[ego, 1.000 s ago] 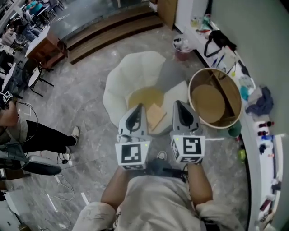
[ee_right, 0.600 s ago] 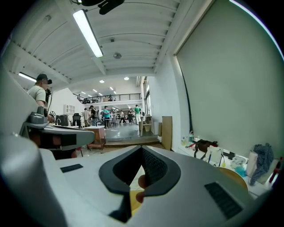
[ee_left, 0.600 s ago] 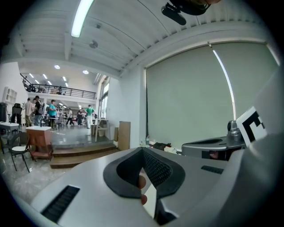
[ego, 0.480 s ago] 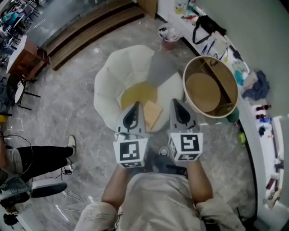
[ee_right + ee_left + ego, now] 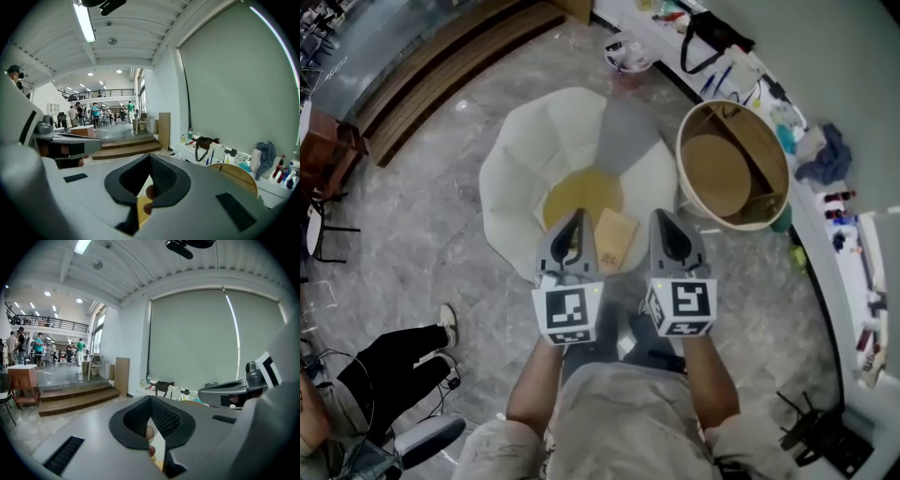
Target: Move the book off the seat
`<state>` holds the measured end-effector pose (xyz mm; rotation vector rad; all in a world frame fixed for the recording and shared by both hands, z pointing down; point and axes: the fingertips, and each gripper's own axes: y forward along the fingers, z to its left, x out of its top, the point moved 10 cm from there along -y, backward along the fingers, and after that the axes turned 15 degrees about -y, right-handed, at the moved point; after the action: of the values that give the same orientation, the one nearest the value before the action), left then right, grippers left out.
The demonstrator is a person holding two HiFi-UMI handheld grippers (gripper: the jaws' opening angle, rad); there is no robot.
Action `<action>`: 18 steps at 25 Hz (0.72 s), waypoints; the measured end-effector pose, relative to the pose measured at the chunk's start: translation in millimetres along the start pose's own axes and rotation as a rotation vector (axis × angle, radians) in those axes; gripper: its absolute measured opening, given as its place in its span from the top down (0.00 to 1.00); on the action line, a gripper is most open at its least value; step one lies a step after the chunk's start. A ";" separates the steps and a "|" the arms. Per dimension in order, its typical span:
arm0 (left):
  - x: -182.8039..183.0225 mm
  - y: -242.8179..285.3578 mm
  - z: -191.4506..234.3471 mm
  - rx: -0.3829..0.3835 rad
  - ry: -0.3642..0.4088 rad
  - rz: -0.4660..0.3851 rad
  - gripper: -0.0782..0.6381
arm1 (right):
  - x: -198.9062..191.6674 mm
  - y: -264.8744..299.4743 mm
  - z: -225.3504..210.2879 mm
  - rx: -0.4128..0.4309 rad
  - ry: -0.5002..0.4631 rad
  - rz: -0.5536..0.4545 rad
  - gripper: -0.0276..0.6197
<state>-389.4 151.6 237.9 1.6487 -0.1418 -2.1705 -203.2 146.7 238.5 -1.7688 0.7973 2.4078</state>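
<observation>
A tan book (image 5: 615, 239) lies on the front right of the yellow seat cushion (image 5: 578, 193) of a white petal-shaped chair (image 5: 517, 164). My left gripper (image 5: 576, 217) is held above the seat's front edge, just left of the book, jaws shut and empty. My right gripper (image 5: 661, 217) hangs level with it to the book's right, also shut with nothing in it. In the left gripper view the shut jaws leave only a slit, with the left gripper (image 5: 150, 401) pointing into the room. The right gripper (image 5: 150, 159) shows a sliver of yellow cushion (image 5: 140, 206) through its slit.
A round wooden side table (image 5: 733, 178) stands right of the chair. A cluttered counter (image 5: 825, 187) with a black bag (image 5: 710, 33) runs along the right wall. A small bin (image 5: 628, 53) sits behind the chair, wooden steps (image 5: 441, 66) at upper left, a seated person's legs (image 5: 394, 361) at lower left.
The head view has swung, so the chair and side table have slid left and the chair lies closer under the grippers. Both grippers stay shut and side by side.
</observation>
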 end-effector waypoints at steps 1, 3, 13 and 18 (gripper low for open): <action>-4.1 5.9 7.2 -0.007 0.000 0.014 0.89 | -3.8 5.6 3.9 -0.008 0.004 0.012 0.95; -13.1 18.3 17.5 -0.020 -0.001 0.041 0.89 | -13.5 16.4 8.2 -0.024 0.010 0.042 0.95; -116.7 82.3 54.5 -0.034 0.011 0.248 0.89 | -114.3 76.0 20.6 -0.070 0.121 0.221 0.95; -199.0 124.8 67.7 -0.018 0.011 0.365 0.89 | -200.1 113.8 32.1 -0.055 0.183 0.322 0.95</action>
<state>-377.7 102.2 477.0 1.4902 -0.3873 -1.8805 -200.3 113.2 468.5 -2.0459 1.1254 2.5012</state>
